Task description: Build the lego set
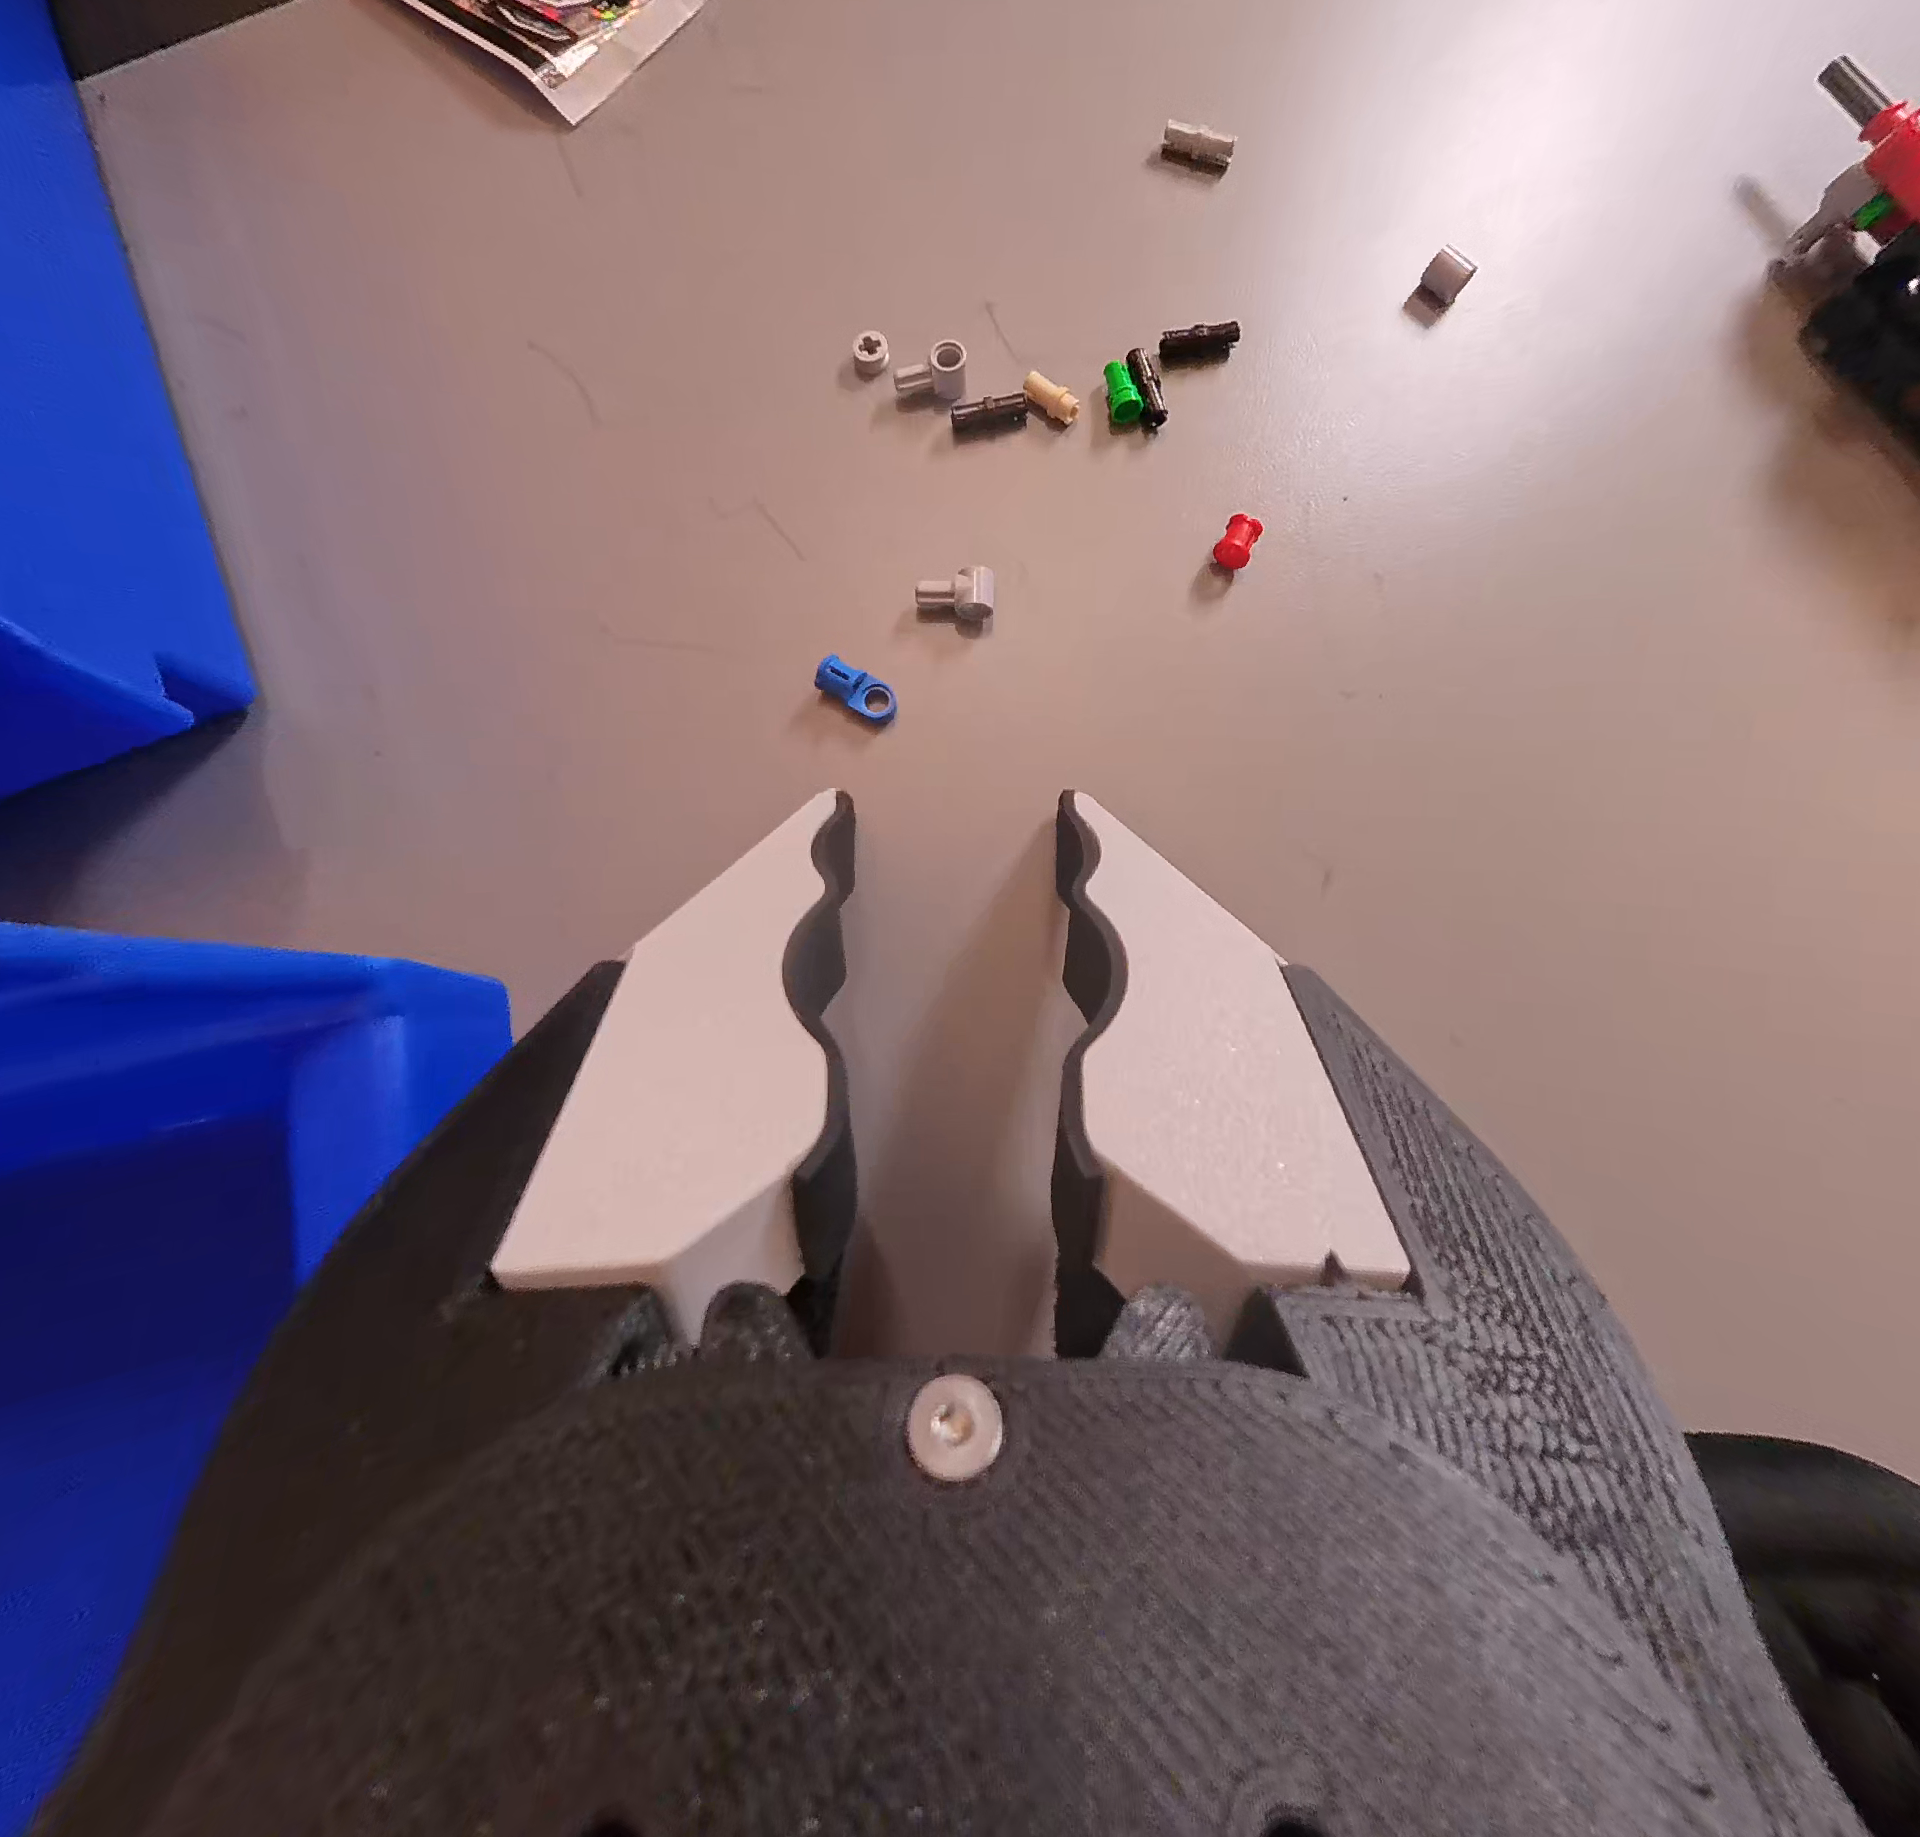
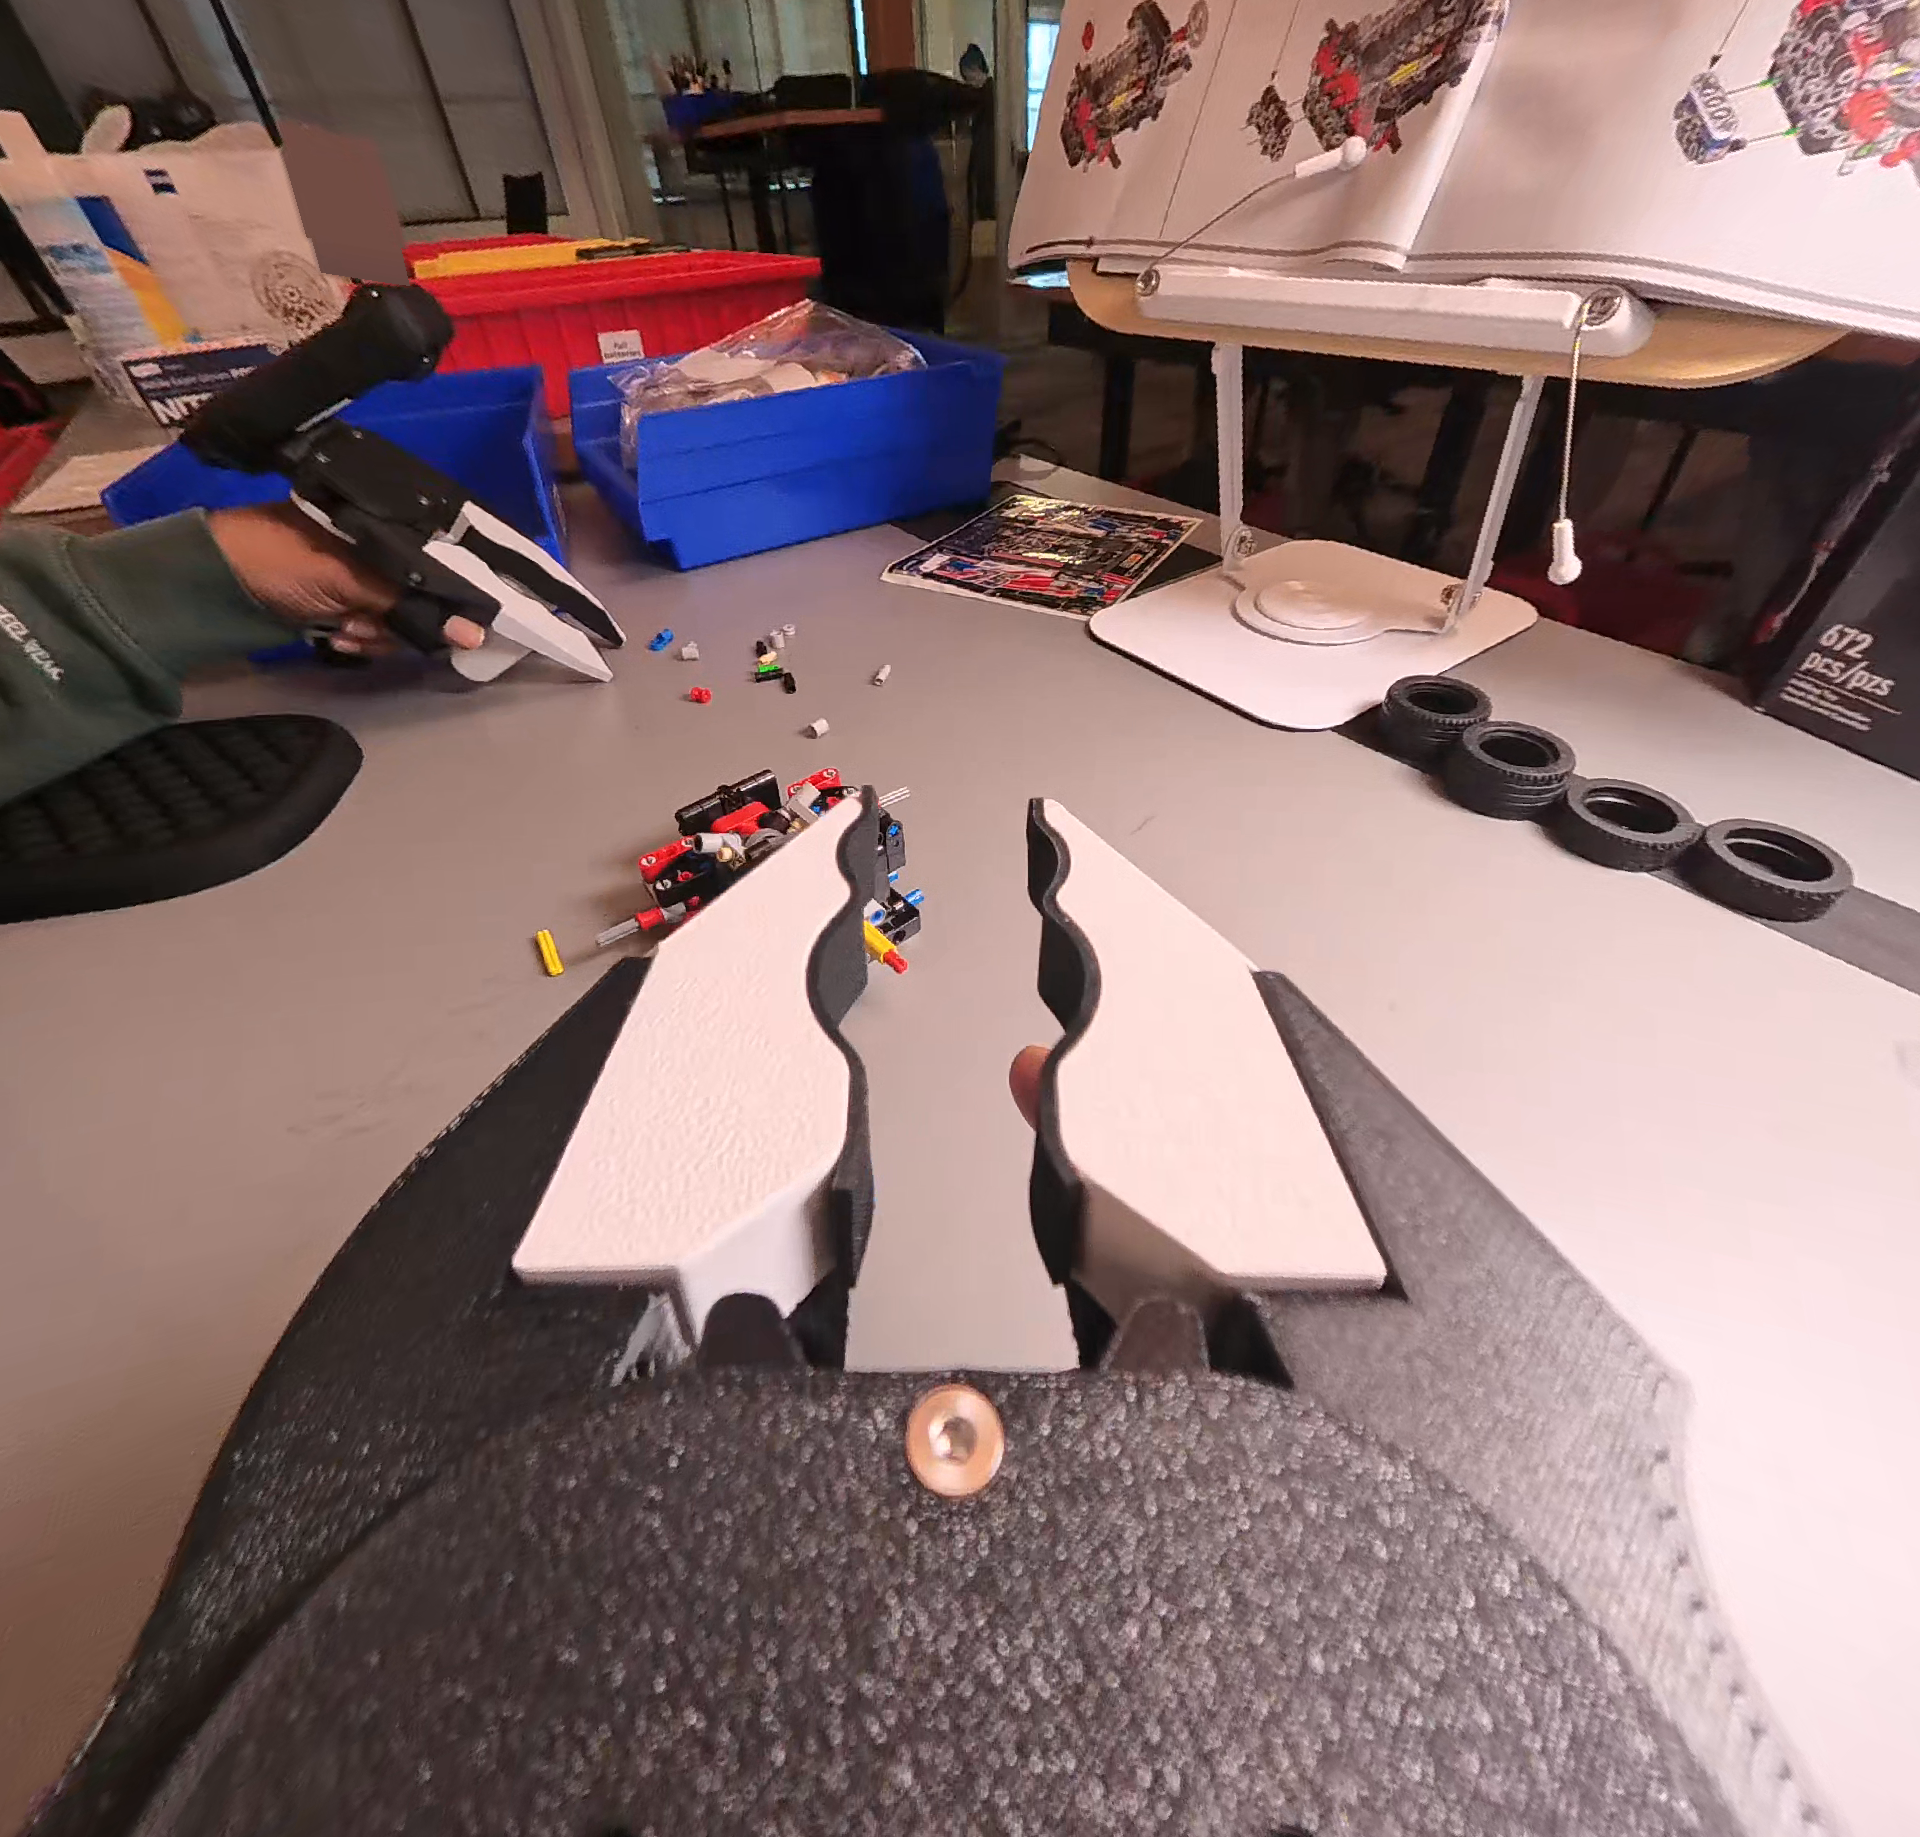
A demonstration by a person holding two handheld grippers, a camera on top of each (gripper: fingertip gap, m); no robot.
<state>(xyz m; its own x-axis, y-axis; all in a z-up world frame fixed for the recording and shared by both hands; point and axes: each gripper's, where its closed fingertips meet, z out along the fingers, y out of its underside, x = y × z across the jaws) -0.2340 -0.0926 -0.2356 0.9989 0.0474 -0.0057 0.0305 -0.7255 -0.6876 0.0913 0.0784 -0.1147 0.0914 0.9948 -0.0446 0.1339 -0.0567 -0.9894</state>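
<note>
My left gripper (image 1: 956,811) is open and empty, just short of a blue pin connector (image 1: 855,689) on the grey table. Beyond it lie a grey connector (image 1: 957,594), a red pin (image 1: 1236,540) and a cluster of small black, green, tan and grey pins (image 1: 1049,379). My right gripper (image 2: 948,819) is open and empty above the table. The partly built black-and-red lego model (image 2: 774,847) sits just beyond its left finger (image 2: 727,1060). The same model shows at the right edge of the left wrist view (image 1: 1870,260). The left gripper also shows in the right wrist view (image 2: 613,653), held in a hand.
Blue bins (image 2: 790,447) and a red bin (image 2: 623,301) stand at the back. A sticker sheet (image 2: 1039,553) lies by the white book stand (image 2: 1309,634) holding the instruction booklet (image 2: 1455,94). Several black tyres (image 2: 1621,821) line the right. A yellow pin (image 2: 548,952) lies near the model.
</note>
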